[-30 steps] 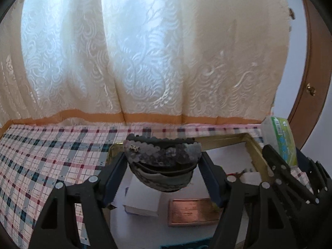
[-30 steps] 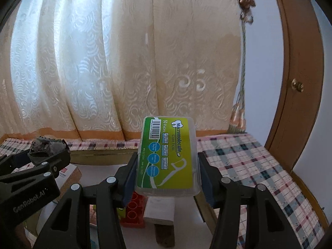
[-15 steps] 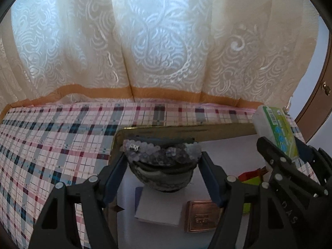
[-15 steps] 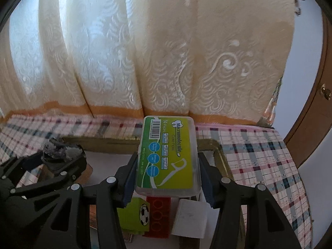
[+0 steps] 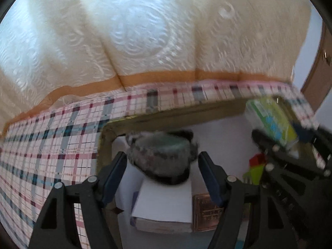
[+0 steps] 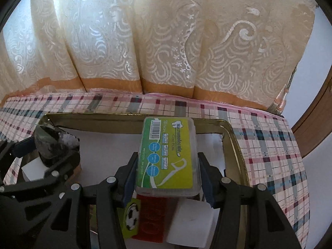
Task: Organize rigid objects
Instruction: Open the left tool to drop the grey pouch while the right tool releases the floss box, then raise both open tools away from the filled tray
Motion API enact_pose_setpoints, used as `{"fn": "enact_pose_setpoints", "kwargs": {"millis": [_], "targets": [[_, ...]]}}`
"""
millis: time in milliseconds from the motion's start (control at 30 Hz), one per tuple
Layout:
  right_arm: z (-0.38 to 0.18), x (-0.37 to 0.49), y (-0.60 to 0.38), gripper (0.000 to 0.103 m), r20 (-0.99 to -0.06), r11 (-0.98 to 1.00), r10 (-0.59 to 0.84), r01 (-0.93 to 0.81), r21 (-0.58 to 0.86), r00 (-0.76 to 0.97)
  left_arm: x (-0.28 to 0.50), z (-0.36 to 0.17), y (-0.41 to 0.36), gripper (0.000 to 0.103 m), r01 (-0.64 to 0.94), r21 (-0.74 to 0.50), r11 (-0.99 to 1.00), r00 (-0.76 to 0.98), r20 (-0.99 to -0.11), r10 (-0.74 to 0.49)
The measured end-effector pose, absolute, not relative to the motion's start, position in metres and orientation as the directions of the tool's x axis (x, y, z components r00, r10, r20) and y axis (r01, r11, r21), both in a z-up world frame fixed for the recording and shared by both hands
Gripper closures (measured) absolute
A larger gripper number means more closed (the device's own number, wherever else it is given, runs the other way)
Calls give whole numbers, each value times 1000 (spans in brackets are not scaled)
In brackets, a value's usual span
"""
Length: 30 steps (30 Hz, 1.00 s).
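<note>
My left gripper [image 5: 162, 167] is shut on a dark grey sequinned pouch [image 5: 160, 154], held over the near left part of a gold-rimmed tray [image 5: 105, 137]. It also shows at the left of the right wrist view [image 6: 54, 145]. My right gripper [image 6: 168, 176] is shut on a clear floss-pick box with a green and yellow label [image 6: 169, 155], held above the tray [image 6: 234, 137]. The box shows blurred at the right of the left wrist view [image 5: 271, 122].
In the tray lie a white box [image 5: 164, 205], a copper plate [image 5: 207, 211], red and green bricks [image 6: 153, 220], a football tile [image 6: 131, 217] and a white block [image 6: 191, 222]. A plaid cloth [image 6: 269, 145] covers the table. A curtain [image 6: 166, 41] hangs behind.
Both grippers have tilted down and moved forward over the tray with their objects still held. The pouch now sits lower, just above the white box.
</note>
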State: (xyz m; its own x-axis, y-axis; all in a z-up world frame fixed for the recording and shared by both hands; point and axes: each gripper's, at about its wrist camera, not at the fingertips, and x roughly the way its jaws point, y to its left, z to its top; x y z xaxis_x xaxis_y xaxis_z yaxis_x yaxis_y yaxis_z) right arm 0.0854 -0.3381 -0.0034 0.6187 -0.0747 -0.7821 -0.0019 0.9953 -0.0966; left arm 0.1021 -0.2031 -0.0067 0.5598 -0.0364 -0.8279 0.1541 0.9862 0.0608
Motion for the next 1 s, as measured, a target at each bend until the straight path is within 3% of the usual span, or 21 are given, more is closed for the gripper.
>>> {"fn": "enact_pose_setpoints", "kwargs": {"millis": [67,133,200,400,500,667,833,1000], "targets": [[-2,83,-341,46,-775,994,-86,3,-108,627,105,-12,-206,26,175,61,983,514,-857,-38],[-2,83,-345,34,-785,996,-70,2,-87,616,109,-20,-210,0,212,32,977,448,-892,-68],[-2,78,-351,30,-793,999,-30,3,-36,608,106,-23,-210,1,228,2,974,437,-894,-100],[6,52,-359,26,-746,997,24,34,63,665,74,1,-214,1,236,36,971,601,-791,-117],[8,35,-365,26,-702,989,75,40,146,709,51,13,-217,1,204,92,975,715,-694,-85],[6,3,-370,25,-591,957,127,60,286,797,22,21,-207,1,141,85,986,819,-570,-68],[9,-21,-363,24,-490,958,74,75,276,869,5,20,-199,1,74,77,994,881,-473,-29],[12,-37,-355,24,-410,970,36,67,233,911,-5,16,-191,1,55,29,998,892,-450,-36]]}}
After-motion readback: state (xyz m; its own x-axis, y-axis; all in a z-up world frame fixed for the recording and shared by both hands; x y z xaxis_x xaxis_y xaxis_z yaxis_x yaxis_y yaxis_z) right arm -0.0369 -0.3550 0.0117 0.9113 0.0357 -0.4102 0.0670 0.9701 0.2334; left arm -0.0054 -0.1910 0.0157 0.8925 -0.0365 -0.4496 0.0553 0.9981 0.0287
